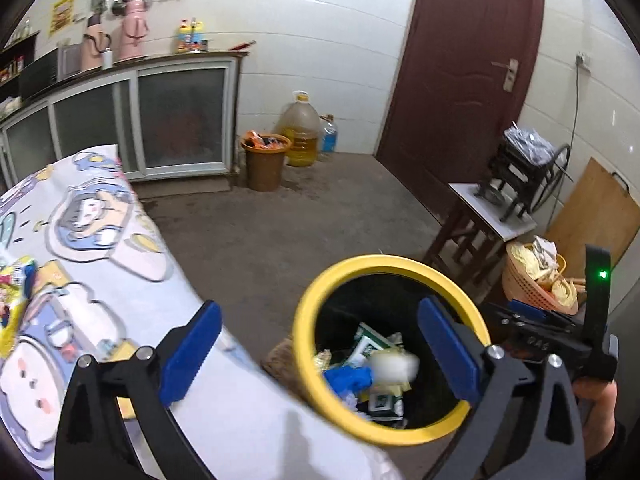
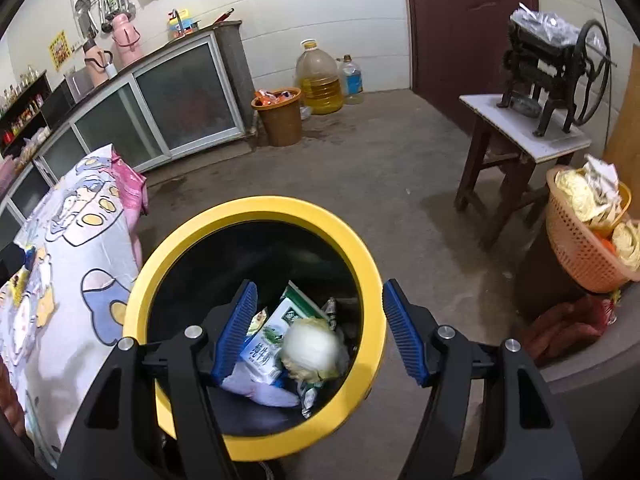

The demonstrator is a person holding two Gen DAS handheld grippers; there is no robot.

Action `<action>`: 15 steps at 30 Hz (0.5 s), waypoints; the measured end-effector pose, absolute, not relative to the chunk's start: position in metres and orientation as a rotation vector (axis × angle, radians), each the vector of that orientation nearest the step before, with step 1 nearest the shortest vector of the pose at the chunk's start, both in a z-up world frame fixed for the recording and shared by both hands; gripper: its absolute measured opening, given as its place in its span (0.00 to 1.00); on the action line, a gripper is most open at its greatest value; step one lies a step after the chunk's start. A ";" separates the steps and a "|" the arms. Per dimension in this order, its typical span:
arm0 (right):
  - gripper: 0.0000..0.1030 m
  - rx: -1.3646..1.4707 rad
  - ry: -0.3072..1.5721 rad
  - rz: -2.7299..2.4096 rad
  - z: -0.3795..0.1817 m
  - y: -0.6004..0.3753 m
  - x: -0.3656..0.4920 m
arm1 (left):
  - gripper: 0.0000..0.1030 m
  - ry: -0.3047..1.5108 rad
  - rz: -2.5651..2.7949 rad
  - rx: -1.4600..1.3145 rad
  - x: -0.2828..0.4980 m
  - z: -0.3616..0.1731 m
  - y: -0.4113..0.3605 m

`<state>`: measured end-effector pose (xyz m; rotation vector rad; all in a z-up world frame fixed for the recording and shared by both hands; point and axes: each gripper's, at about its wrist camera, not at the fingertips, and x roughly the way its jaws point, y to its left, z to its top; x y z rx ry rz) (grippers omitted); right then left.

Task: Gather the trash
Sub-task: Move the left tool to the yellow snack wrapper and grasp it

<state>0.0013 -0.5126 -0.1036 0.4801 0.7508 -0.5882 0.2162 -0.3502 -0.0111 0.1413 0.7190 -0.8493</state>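
Note:
A black trash bin with a yellow rim stands on the floor beside the table; it also shows in the left wrist view. Inside lie a milk carton, a pale blurred ball of trash, wrappers and something blue. My right gripper is open and empty, right above the bin's mouth. My left gripper is open and empty, over the table edge and the bin's left rim. A yellow snack wrapper lies on the table at far left.
The table wears a cartoon-print cloth. A brown bin and oil jugs stand by the far wall cabinet. A stool with a hand-crank machine and an orange basket stand to the right. A brown door is behind.

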 end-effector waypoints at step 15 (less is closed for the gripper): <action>0.69 0.433 0.691 -0.172 -0.061 -0.421 0.068 | 0.92 0.556 -0.594 0.201 0.280 0.027 -0.072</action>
